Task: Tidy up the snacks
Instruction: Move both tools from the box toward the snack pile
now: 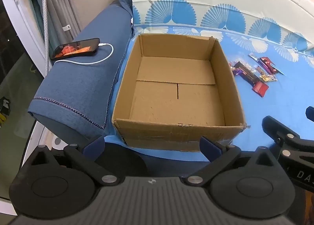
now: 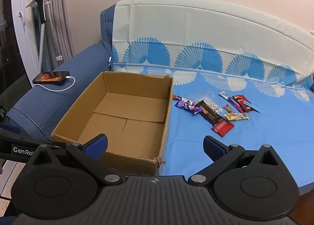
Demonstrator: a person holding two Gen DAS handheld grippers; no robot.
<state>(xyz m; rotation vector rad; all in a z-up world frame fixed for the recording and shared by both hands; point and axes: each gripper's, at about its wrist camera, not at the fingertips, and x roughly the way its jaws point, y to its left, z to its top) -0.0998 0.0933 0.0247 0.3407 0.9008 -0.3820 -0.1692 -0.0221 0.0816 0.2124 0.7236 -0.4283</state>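
An open, empty cardboard box (image 1: 231, 79) (image 2: 68, 119) stands on the blue sheet by the sofa arm. Several wrapped snacks (image 2: 214, 110) (image 1: 253, 72) lie in a loose group to its right, among them a long black-and-red bar (image 2: 211, 114) and a purple packet (image 2: 187, 106). My left gripper (image 1: 152, 147) is open and empty, just before the box's near wall. My right gripper (image 2: 155, 147) is open and empty, over the box's near right corner, short of the snacks. The right gripper's body (image 1: 290, 142) shows at the left view's right edge.
A phone (image 1: 76, 50) (image 2: 51, 77) charging on a white cable lies on the blue sofa arm (image 1: 78, 87) left of the box. A patterned blue sheet (image 2: 265, 136) covers the seat and backrest. Curtains and a garment steamer (image 2: 41, 9) stand far left.
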